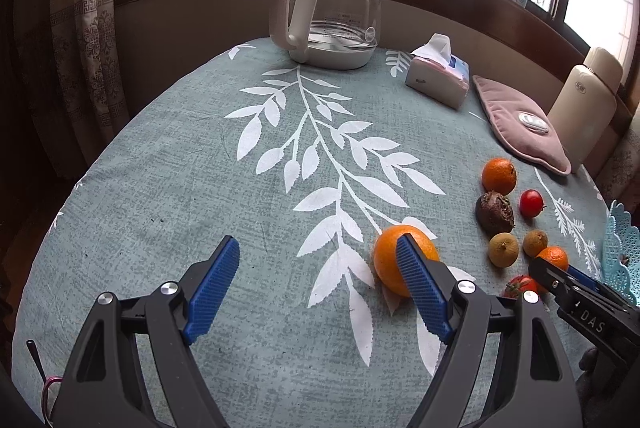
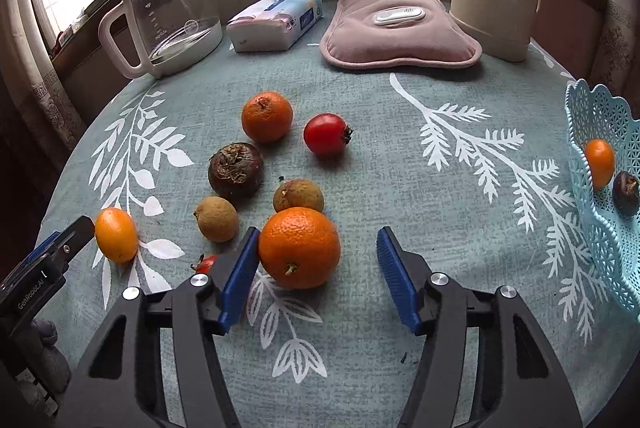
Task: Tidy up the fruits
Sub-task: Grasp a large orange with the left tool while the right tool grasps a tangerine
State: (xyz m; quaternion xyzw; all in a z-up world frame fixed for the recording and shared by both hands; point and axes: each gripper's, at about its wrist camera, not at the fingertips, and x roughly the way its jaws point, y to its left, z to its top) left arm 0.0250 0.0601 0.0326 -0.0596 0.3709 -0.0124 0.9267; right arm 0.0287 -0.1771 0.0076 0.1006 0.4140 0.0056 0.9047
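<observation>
Partly hidden tomato (image 2: 208,262) behind right hand-held gripper (image 2: 318,274).

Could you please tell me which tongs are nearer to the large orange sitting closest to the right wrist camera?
Right. The right tongs are open around the large orange, its peel against their left finger. The left tongs are open off to its left, beside a different orange.

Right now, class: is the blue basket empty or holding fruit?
Holding fruit: the blue basket contains a small orange fruit and a dark brown fruit.
</observation>
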